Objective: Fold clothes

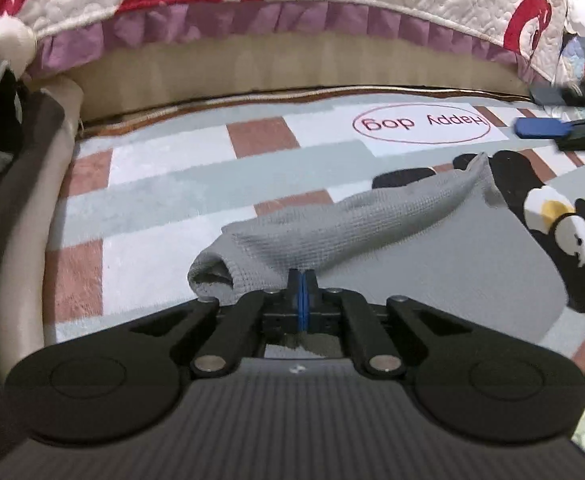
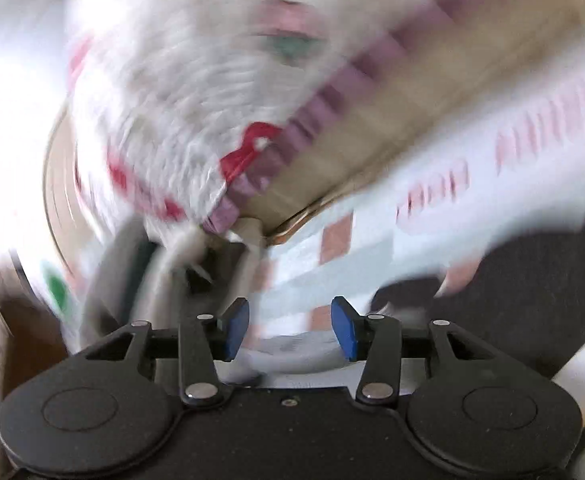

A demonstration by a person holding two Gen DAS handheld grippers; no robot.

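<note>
Pinching grey garment (image 1: 332, 220) in left claw (image 1: 302, 284), right claw (image 2: 289, 328) blurred, agape

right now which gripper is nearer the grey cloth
Left. The left gripper is shut at the grey cloth's near edge; the right gripper is open, off past its far end.
</note>
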